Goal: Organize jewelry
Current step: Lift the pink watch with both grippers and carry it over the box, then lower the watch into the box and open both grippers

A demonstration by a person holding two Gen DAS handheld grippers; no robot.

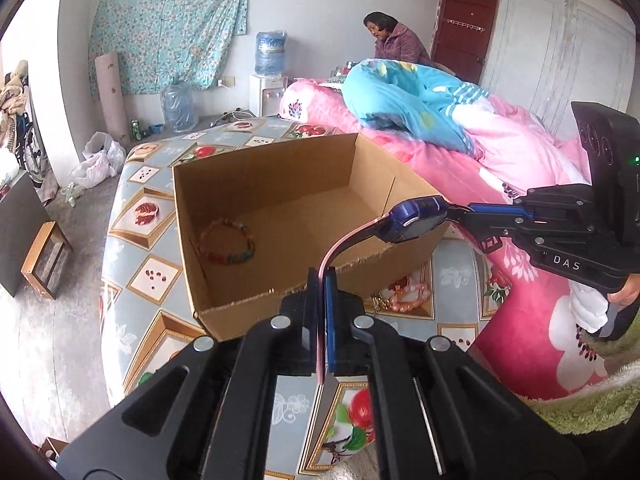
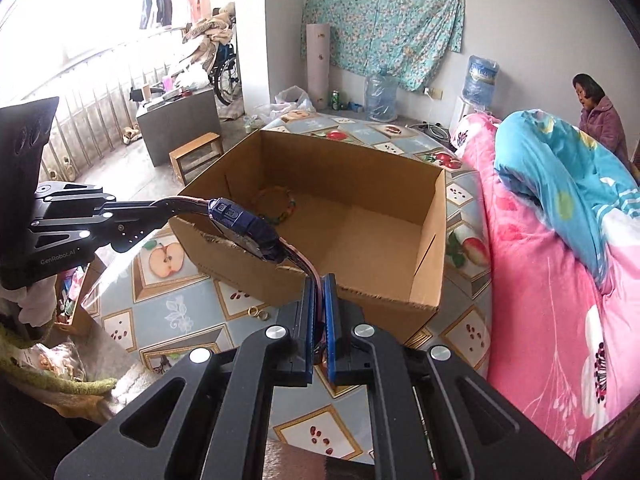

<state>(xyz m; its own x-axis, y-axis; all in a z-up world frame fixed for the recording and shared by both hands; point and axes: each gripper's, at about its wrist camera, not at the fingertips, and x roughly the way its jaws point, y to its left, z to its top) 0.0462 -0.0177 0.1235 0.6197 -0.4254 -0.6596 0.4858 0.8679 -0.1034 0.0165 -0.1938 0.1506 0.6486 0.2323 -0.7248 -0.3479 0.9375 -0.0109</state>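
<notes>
Watch hangs over the box's near rim, one strap end pinched in the left gripper, the other in the right gripper; uneven release could drop it outside. From the right wrist, the bead bracelet sits half hidden behind the watch.

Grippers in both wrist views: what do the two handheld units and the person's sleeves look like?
Both are matte black plastic with silver round screws. The left gripper and right gripper have blue pads on the fingers. The right unit's body reads "DAS", with a green light; the left's reads "GenRobot.AI". White cuffs show under fuzzy green sleeves.
</notes>
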